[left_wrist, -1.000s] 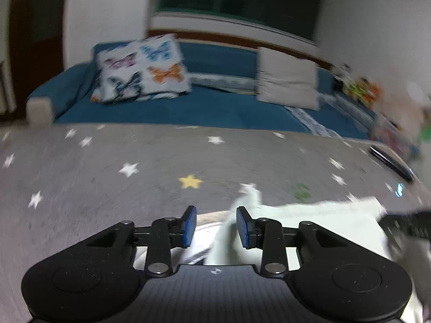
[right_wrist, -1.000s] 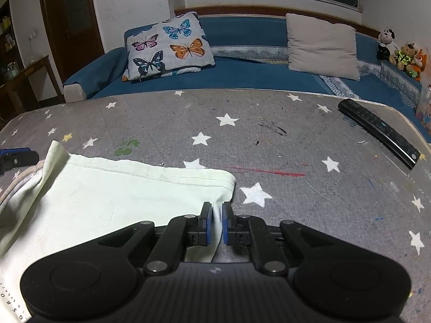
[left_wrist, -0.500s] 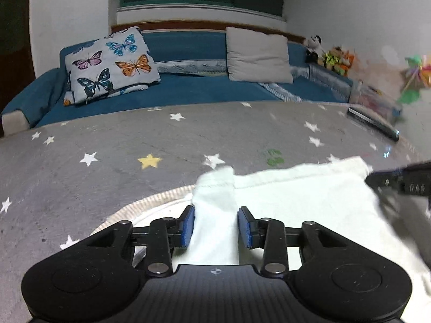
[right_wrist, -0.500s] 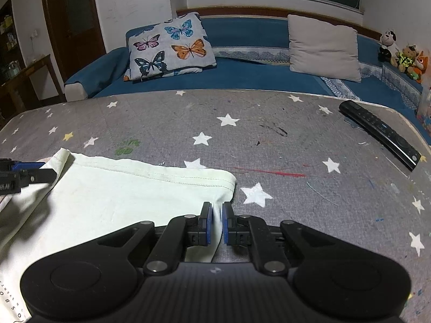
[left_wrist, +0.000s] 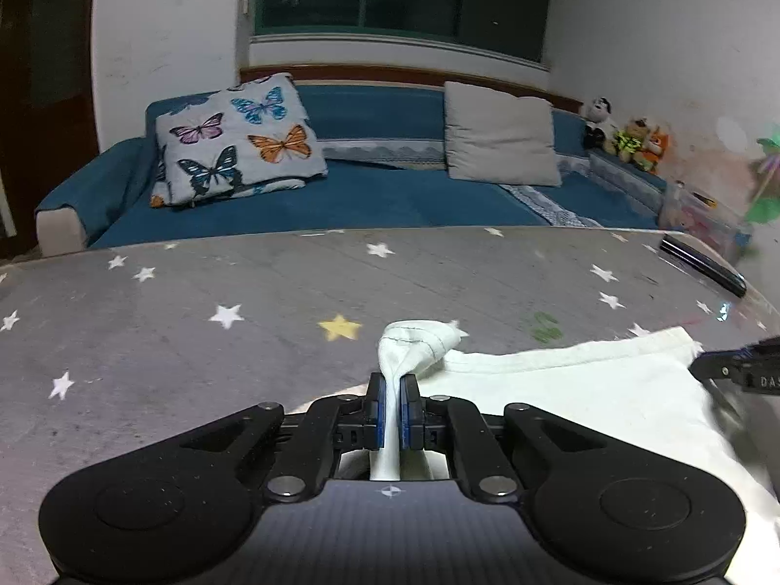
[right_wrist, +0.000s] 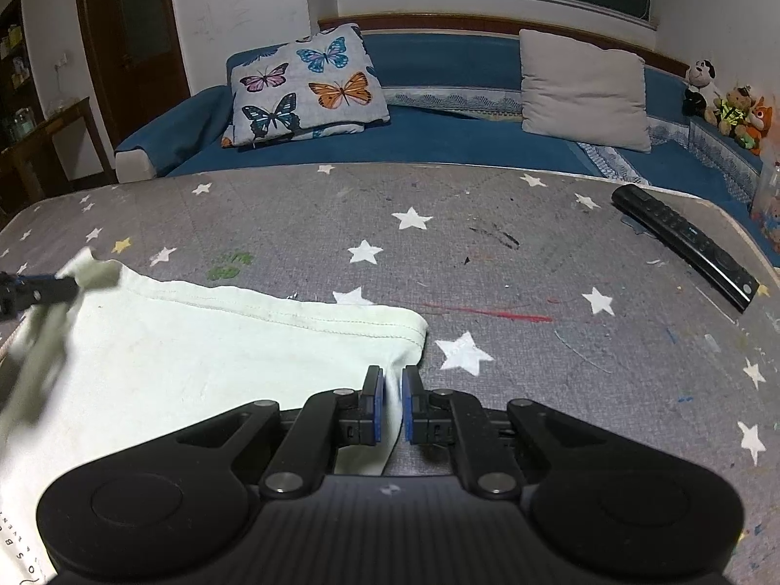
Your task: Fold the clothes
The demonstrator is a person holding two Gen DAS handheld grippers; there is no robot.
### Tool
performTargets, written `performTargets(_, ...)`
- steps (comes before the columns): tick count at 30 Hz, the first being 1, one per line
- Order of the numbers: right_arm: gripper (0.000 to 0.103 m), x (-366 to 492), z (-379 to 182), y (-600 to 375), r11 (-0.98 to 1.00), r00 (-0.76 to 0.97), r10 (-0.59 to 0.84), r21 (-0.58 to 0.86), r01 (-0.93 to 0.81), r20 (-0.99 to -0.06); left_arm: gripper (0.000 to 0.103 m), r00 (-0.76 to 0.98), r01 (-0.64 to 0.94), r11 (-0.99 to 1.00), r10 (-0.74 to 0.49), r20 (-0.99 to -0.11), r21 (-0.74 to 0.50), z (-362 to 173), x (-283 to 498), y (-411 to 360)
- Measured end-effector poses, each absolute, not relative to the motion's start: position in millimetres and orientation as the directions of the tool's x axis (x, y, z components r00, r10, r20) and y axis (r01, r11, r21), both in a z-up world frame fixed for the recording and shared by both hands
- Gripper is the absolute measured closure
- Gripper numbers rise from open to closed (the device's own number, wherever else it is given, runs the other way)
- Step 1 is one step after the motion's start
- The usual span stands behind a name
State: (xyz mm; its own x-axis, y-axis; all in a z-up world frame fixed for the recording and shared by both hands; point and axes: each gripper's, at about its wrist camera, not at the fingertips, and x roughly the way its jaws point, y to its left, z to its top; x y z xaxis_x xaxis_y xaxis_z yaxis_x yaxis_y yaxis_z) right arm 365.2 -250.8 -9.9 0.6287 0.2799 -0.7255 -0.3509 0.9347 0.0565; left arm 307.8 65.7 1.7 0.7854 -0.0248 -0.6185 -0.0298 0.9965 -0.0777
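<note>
A pale cream garment (left_wrist: 575,390) lies on the grey star-patterned surface (left_wrist: 243,302). My left gripper (left_wrist: 392,380) is shut on a bunched corner of it, and the pinched cloth (left_wrist: 419,339) sticks up just past the fingertips. In the right wrist view the same garment (right_wrist: 195,351) spreads to the left, its hemmed corner at the middle. My right gripper (right_wrist: 391,380) is shut on that corner's edge. The left gripper's tip (right_wrist: 34,290) shows at the far left there, and the right gripper's tip (left_wrist: 736,365) shows at the left view's right edge.
A black remote control (right_wrist: 682,243) lies near the surface's right edge. A blue sofa (right_wrist: 438,131) with a butterfly cushion (right_wrist: 307,87) and a grey cushion (right_wrist: 585,92) stands behind. Stuffed toys (right_wrist: 731,107) sit at the right. A wooden side table (right_wrist: 44,136) stands at the left.
My left gripper came down over the garment's corner and closed on it, bunching the cloth upward. My right gripper stayed shut on its corner and barely moved.
</note>
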Motion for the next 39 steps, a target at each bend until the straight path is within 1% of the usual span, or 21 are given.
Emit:
performTargets(2, 0.095, 365, -10, -250, 0.935, 0.629, 0.277, 0.054, -0.35, -0.726, 0.096, 0.783, -0.033, 0.999, 0.001, -0.623, -0.04, 0, 308, 64)
performTargets(6, 0.095, 365, -10, -249, 0.936, 0.631, 0.271, 0.048, -0.348, -0.727, 0.096, 0.814, 0.019, 0.991, 0.063, -0.577, 0.135, -2, 297, 34)
performTargets(7, 0.095, 365, -10, -249, 0.936, 0.631, 0.271, 0.047, -0.348, -0.727, 0.096, 0.819, 0.054, 0.983, 0.055, -0.571, 0.173, -3, 292, 24)
performTargets(8, 0.095, 365, -10, -249, 0.936, 0.631, 0.271, 0.047, -0.348, -0.727, 0.093, 0.824, 0.089, 0.973, 0.048, -0.564, 0.212, -5, 287, 14)
performTargets(10, 0.095, 365, -9, -249, 0.936, 0.629, 0.273, 0.049, -0.349, -0.728, 0.089, 0.823, 0.172, 0.955, -0.005, -0.568, 0.241, -8, 277, -3)
performTargets(12, 0.095, 365, -9, -250, 0.935, 0.629, 0.275, 0.051, -0.35, -0.728, 0.083, 0.806, 0.235, 0.944, -0.057, -0.589, 0.23, -12, 270, -14)
performTargets(14, 0.095, 365, -9, -250, 0.936, 0.628, 0.276, 0.053, -0.349, -0.727, 0.083, 0.775, 0.281, 0.941, -0.108, -0.622, 0.187, -16, 268, -16)
performTargets(17, 0.095, 365, -9, -250, 0.936, 0.629, 0.277, 0.056, -0.348, -0.727, 0.083, 0.743, 0.32, 0.935, -0.147, -0.653, 0.153, -21, 264, -19)
performTargets(18, 0.095, 365, -9, -251, 0.936, 0.629, 0.277, 0.057, -0.347, -0.726, 0.083, 0.739, 0.325, 0.935, -0.159, -0.654, 0.14, -20, 262, -18)
performTargets(21, 0.095, 365, -9, -251, 0.936, 0.628, 0.28, 0.061, -0.347, -0.726, 0.083, 0.759, 0.307, 0.949, -0.197, -0.621, 0.074, -7, 256, -8)
performTargets(23, 0.095, 365, -10, -251, 0.936, 0.628, 0.281, 0.062, -0.347, -0.725, 0.083, 0.787, 0.251, 0.967, -0.178, -0.591, 0.042, 4, 259, 5)
performTargets(26, 0.095, 365, -10, -251, 0.936, 0.629, 0.279, 0.059, -0.347, -0.725, 0.083, 0.81, 0.14, 0.99, -0.101, -0.578, 0.024, 11, 272, 23)
performTargets(28, 0.095, 365, -10, -251, 0.936, 0.63, 0.278, 0.058, -0.346, -0.725, 0.083, 0.799, 0.103, 0.995, -0.078, -0.596, 0.008, 9, 282, 32)
performTargets(30, 0.095, 365, -10, -251, 0.936, 0.63, 0.277, 0.058, -0.346, -0.726, 0.073, 0.778, 0.08, 0.997, -0.068, -0.625, -0.009, 3, 293, 40)
performTargets(32, 0.095, 366, -11, -251, 0.937, 0.63, 0.277, 0.057, -0.346, -0.726, 0.067, 0.756, 0.082, 0.996, -0.079, -0.65, -0.026, -2, 300, 44)
performTargets(34, 0.095, 365, -10, -251, 0.936, 0.63, 0.277, 0.055, -0.347, -0.726, 0.068, 0.739, 0.091, 0.995, -0.095, -0.667, -0.04, -8, 302, 44)
performTargets(35, 0.095, 365, -10, -251, 0.936, 0.63, 0.277, 0.056, -0.348, -0.726, 0.07, 0.732, 0.095, 0.994, -0.101, -0.673, -0.047, -11, 303, 44)
performTargets(36, 0.095, 365, -11, -251, 0.936, 0.63, 0.278, 0.056, -0.348, -0.725, 0.08, 0.729, 0.099, 0.994, -0.108, -0.676, -0.052, -13, 304, 44)
performTargets(37, 0.095, 365, -11, -251, 0.936, 0.63, 0.278, 0.057, -0.348, -0.725, 0.083, 0.73, 0.103, 0.993, -0.114, -0.674, -0.056, -13, 303, 45)
performTargets(39, 0.095, 365, -11, -252, 0.936, 0.632, 0.279, 0.057, -0.347, -0.724, 0.094, 0.743, 0.109, 0.993, -0.109, -0.66, -0.042, -12, 300, 44)
